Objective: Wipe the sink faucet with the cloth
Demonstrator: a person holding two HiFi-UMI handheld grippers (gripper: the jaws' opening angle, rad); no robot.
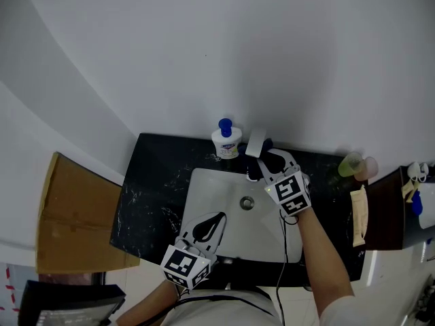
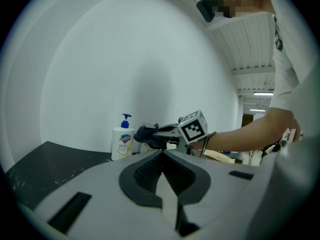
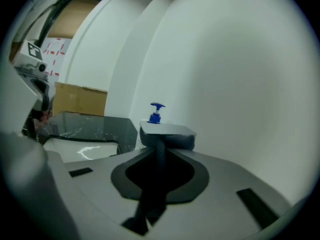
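Right gripper view: cloth [image 3: 160, 149], seemingly clamped

Soap bottle [image 1: 226, 140] left of faucet [image 1: 255, 143], behind sink [image 1: 204, 195]

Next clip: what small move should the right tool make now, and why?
Probably slide the cloth along the faucet. The right tool is shut on the cloth, which is bunched just under the faucet's flat grey top; the left tool is shut, empty, over the sink.
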